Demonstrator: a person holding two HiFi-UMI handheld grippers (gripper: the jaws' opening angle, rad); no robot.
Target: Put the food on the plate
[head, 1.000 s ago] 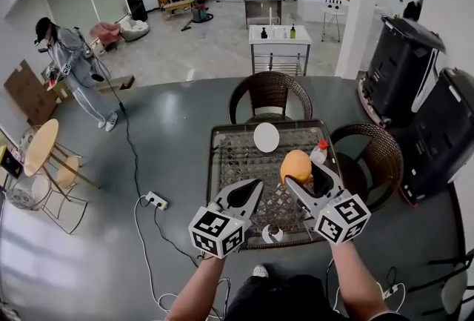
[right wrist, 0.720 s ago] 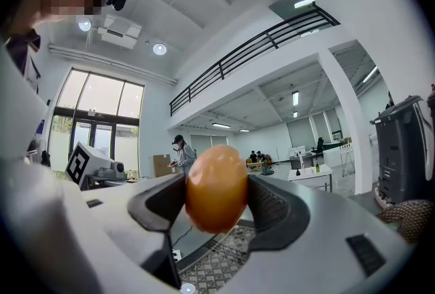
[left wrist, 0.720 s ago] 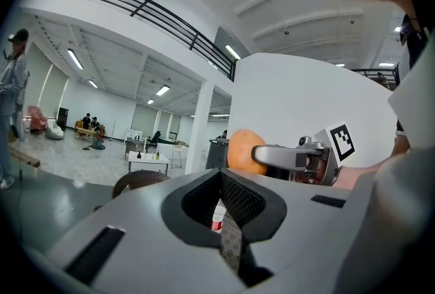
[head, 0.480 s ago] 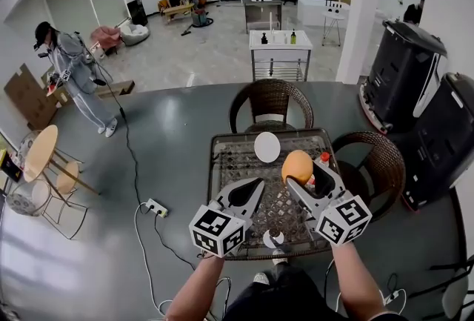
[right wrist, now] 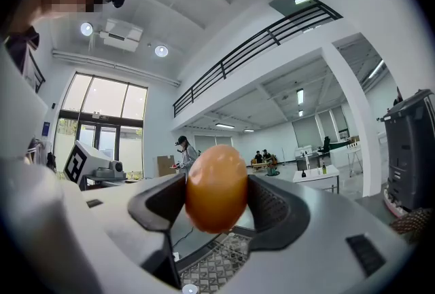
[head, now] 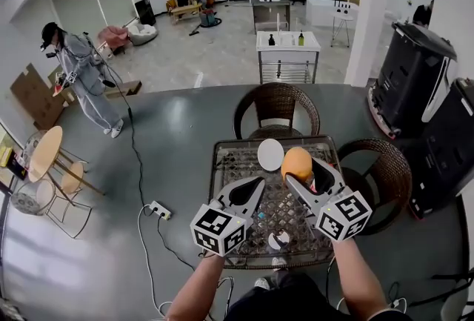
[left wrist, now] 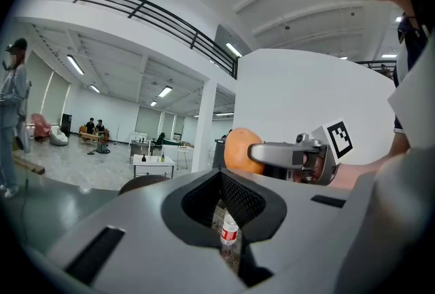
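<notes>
My right gripper is shut on an orange, egg-shaped piece of food, held up above the wicker-pattern table. A white plate lies on the table's far side, just left of the food. My left gripper hovers over the table's near left part with its jaws together and nothing in them. In the left gripper view the food and the right gripper show ahead, and a small bottle with a red label stands below.
A small white round object sits near the table's front edge. Wicker chairs stand at the far side and the right. Black bins stand at the right, a power strip lies on the floor, and a person stands far left.
The table and plate sit lower in the head view. The right gripper with the food is now closer to the plate. The left gripper has kept its place.
</notes>
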